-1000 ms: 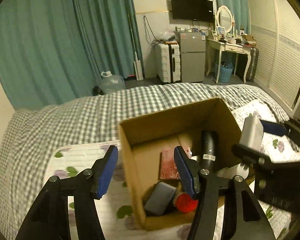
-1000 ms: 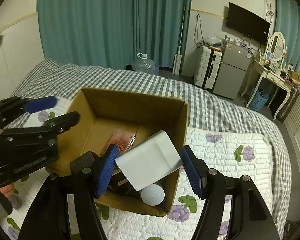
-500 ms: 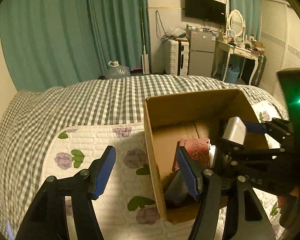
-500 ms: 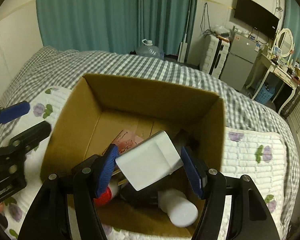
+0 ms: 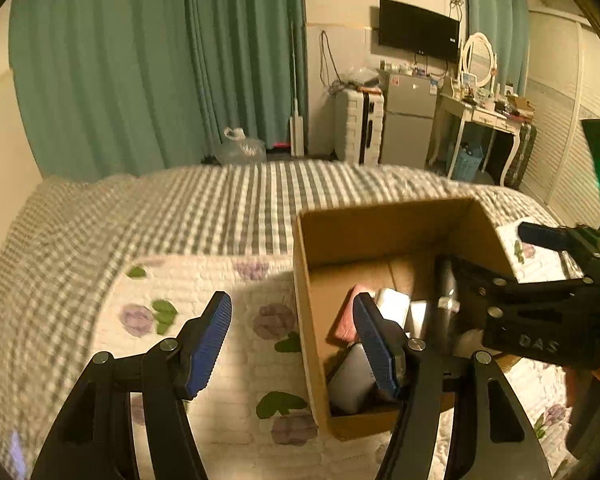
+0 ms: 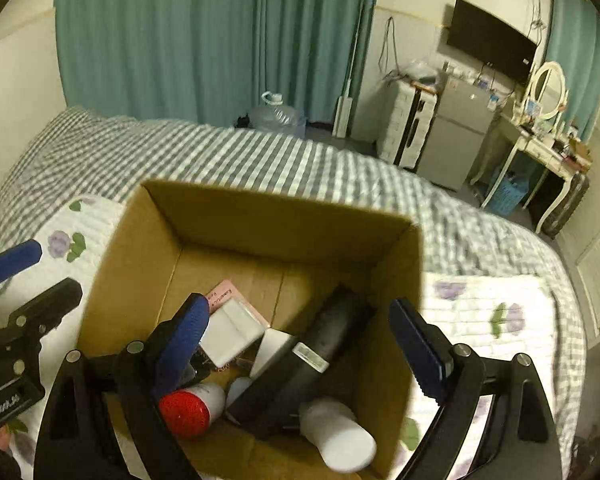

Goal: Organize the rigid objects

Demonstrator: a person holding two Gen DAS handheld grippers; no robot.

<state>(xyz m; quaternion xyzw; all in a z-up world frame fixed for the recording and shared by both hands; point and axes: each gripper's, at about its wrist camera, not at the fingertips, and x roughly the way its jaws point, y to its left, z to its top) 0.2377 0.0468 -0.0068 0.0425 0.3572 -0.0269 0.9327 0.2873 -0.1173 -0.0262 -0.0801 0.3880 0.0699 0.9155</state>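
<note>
Right gripper [image 6: 300, 340] above open box [image 6: 284, 216] on bed [image 6: 236, 152], jaws wide apart, nothing between them. Inside: white block [image 6: 230, 332] on pink card [image 6: 224, 292], black cylinder [image 6: 300, 372], red-capped bottle [image 6: 188, 408], white bottle [image 6: 336, 436]. Left gripper [image 6: 16, 280] beside box.

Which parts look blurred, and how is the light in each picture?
Left wrist view: dim yellowish light, the grey checked bedspread smeared by motion, edges bent by the fisheye lens. Right wrist view: the same warm dimness, the brown cardboard box rim soft, the white cylinder inside it blurred.
</note>
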